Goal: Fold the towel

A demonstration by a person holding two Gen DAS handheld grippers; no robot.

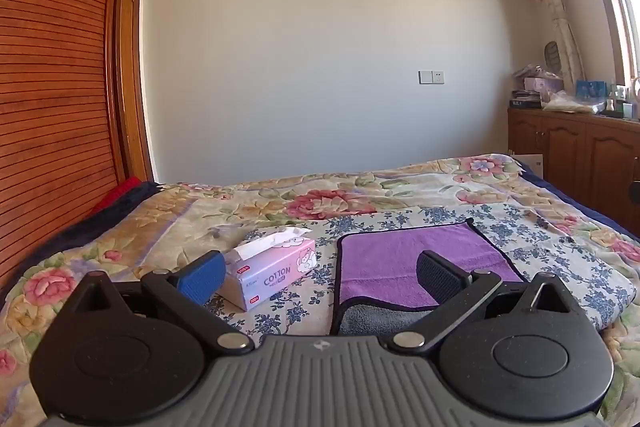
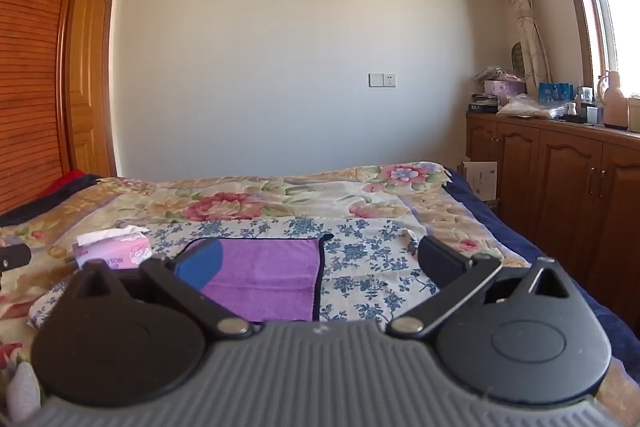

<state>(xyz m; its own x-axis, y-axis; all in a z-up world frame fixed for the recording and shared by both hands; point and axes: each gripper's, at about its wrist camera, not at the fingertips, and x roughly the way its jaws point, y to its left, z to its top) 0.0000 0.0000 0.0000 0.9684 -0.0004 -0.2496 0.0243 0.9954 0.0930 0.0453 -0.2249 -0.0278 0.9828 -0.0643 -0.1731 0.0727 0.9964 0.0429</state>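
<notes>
On the bed (image 1: 400,187), purple towel (image 1: 404,259) lies flat on a blue-floral cloth (image 2: 360,259), near-left corner flipped to show its grey underside. Tissue box (image 1: 272,267) sits just beside its left edge. Left gripper (image 1: 320,271) jaws spread wide, empty, towel straight ahead and slightly right. Right gripper (image 2: 320,259) jaws also spread, empty, towel ahead-left. Towel's long axis seems to run left-right. Left gripper looks nearer; near edge is likely the grasp site.
</notes>
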